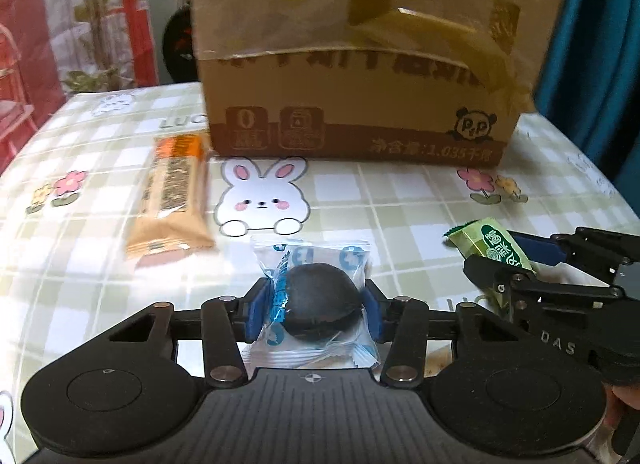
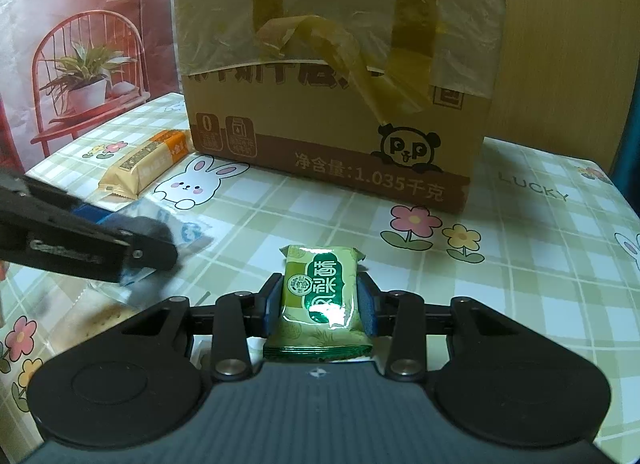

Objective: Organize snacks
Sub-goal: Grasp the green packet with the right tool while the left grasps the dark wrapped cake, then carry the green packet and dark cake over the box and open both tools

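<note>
On the tabletop (image 2: 540, 224), glossy checked vinyl with bunnies and flowers, both my tongs have something. Left tongs (image 1: 316, 306) are clamped on a crinkly clear packet (image 1: 316, 304) with a round dark snack inside, blue pads pressing both sides. Right tongs (image 2: 319, 302) are closed on a shiny green foil packet (image 2: 319, 296), squarish and puffy. Straight ahead sits a taped cardboard box (image 2: 336, 76) with a panda logo. An orange wrapped bar (image 1: 174, 200) lies flat near its left corner.
</note>
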